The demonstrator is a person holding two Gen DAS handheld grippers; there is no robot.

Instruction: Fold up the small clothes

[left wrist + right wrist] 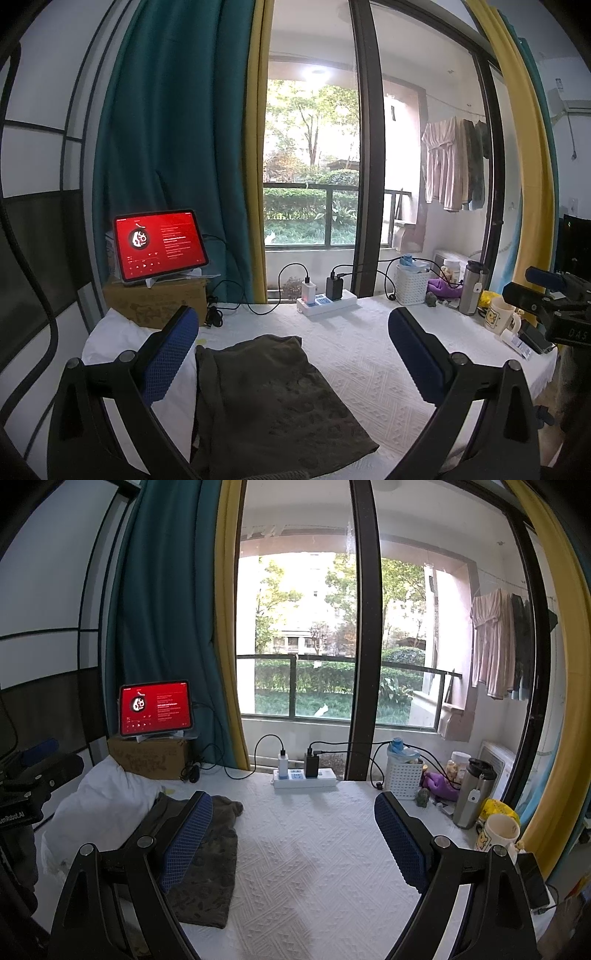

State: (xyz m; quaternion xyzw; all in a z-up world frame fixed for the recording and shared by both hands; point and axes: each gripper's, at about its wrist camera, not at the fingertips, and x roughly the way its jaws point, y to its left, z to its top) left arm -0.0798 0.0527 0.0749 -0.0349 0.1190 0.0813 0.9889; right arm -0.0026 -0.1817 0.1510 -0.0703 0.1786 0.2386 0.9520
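A dark olive-brown garment (273,398) lies flat on the white textured tablecloth (369,362), partly over a white cloth (122,336). My left gripper (293,354) is open and empty, hovering above the garment's far part. In the right wrist view the same garment (210,860) lies at lower left, next to the white cloth (99,805). My right gripper (293,845) is open and empty, above the bare tablecloth (306,849), its left finger (186,843) over the garment's edge. The right gripper also shows at the right edge of the left wrist view (554,299).
At the back stand a tablet (159,247) on a cardboard box (155,299), a power strip (325,301) with chargers and cables, a white basket (412,286), a steel flask (472,288) and a mug (500,315). A window and curtains are behind.
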